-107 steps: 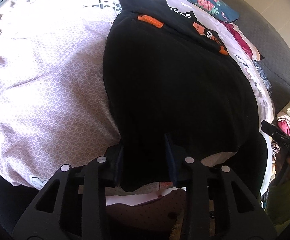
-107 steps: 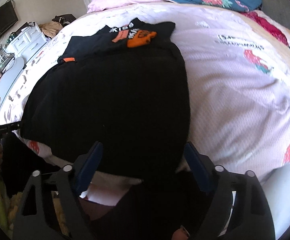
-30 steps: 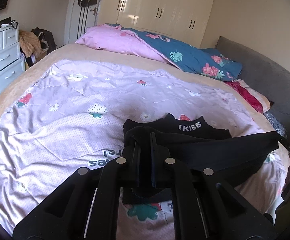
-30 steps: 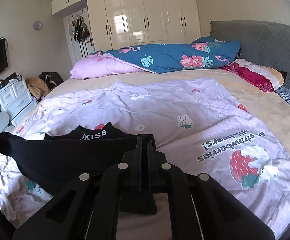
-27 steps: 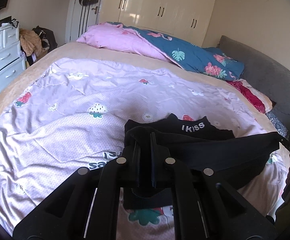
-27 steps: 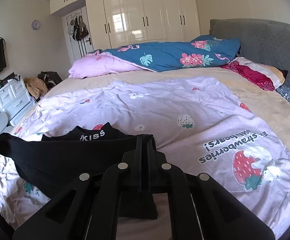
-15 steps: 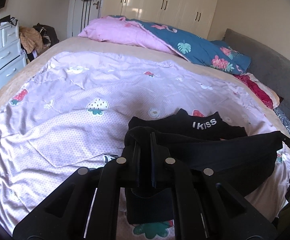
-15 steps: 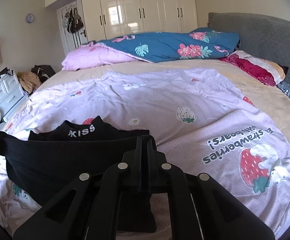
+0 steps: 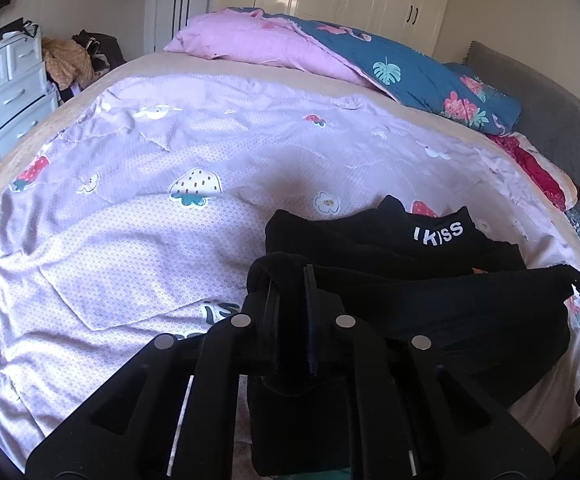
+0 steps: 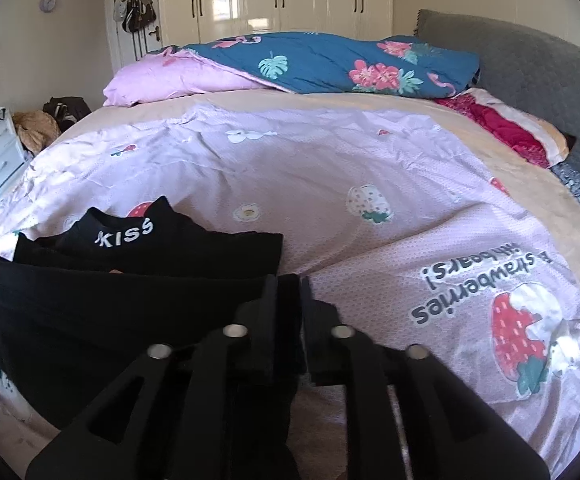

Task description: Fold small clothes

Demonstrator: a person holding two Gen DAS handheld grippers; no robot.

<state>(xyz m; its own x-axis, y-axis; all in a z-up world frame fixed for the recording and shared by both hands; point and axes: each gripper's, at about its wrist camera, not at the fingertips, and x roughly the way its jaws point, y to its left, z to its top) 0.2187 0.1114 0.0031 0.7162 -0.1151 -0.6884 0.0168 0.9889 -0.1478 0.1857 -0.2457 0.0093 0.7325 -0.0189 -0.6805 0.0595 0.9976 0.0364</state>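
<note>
The black shirt point(image 9: 442, 312) hangs stretched out flat between 2 pinched corners, just above the bed. Its far part point(image 10: 150, 248) lies on the bed, with white letters "KISS" point(image 10: 124, 237) facing up.

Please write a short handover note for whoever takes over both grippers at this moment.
Left gripper: shut on one corner of the black garment.
Right gripper: shut on the other corner, so the edge hangs stretched between them above the strawberry quilt.
The far part, with the KISS lettering, lies on the quilt.
Done: edge gripped and lifted.
Left: probably carry the held edge toward the lettering, lay it down, release, then finish folding.
</note>
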